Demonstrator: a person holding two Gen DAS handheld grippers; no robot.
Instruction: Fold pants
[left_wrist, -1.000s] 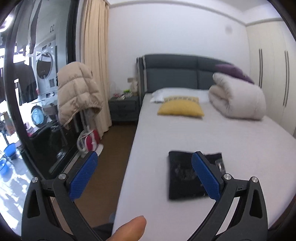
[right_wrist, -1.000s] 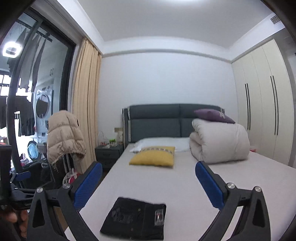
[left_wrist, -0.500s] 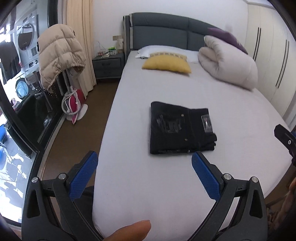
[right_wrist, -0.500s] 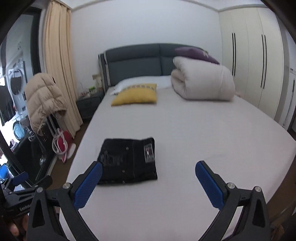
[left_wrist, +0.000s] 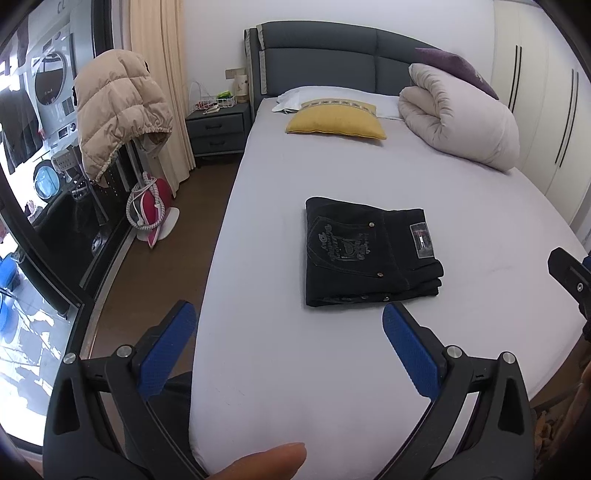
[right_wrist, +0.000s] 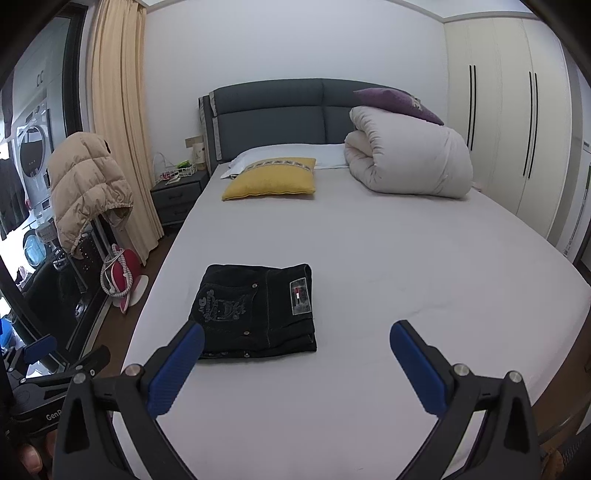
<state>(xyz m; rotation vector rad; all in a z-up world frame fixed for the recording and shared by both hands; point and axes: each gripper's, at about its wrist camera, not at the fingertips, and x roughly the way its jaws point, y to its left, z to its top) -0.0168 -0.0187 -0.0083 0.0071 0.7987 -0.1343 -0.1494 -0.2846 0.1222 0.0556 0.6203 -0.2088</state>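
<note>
Item: black pants (left_wrist: 364, 254), folded into a compact rectangle, lay flat on the pale sheet of the bed (left_wrist: 369, 177), nearer its foot and toward its left edge; embroidered back pocket and a small label faced up.
Left gripper (left_wrist: 288, 325): jaws spread wide, nothing between the blue pads (left_wrist: 168, 347); it hung over the foot of the bed, just short of the pants' near edge, not touching them. A fingertip (left_wrist: 266, 461) showed at the lower frame edge.
Right gripper (right_wrist: 295, 339): jaws likewise spread and empty, held above the sheet; its left pad (right_wrist: 173, 369) overlapped the pants' near corner in view, contact not discernible.
Further contents: yellow cushion (left_wrist: 336, 120) and white pillow (right_wrist: 288, 153) at the grey headboard (right_wrist: 269, 110); rolled white duvet (left_wrist: 461, 118) with a purple cushion (right_wrist: 397, 103) atop it; bedside table (left_wrist: 218, 129); beige puffer jacket (left_wrist: 118, 107) draped on a stand; wardrobe (right_wrist: 509, 129) along the right wall
</note>
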